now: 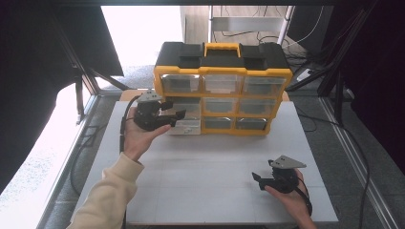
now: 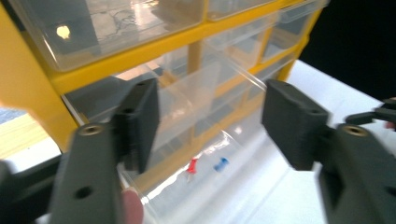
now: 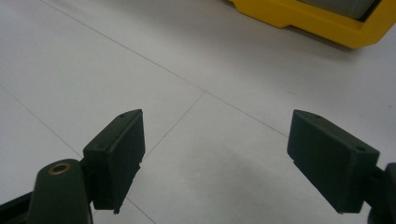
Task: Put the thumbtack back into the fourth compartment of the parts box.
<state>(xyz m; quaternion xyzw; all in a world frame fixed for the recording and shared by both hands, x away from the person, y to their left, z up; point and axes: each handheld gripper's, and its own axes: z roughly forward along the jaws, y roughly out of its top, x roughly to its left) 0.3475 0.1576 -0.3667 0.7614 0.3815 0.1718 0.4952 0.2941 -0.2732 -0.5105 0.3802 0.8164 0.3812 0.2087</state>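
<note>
The right gripper rests near the table's front right corner, jaws wide apart over bare white board with nothing between them, well apart from the work. Farther in, toward the back left of the table, the left gripper hangs at the front of the yellow organizer, which stands along the back edge. Its jaws stand open and hold nothing; seen from the left gripper view they frame the clear drawers without pressing on any. The bottom-left drawer is pulled partway out toward the front edge, and through its clear floor a red pin and a blue pin show, lying just beside each other.

The step in hand looks like reaching into that open drawer for a pin. To do it well, tip the left gripper down over the drawer's open top rather than coming in level, centre one pin between the pads, and close slowly so the other is not knocked aside. Whether the drawer is out far enough is hard to tell.
</note>
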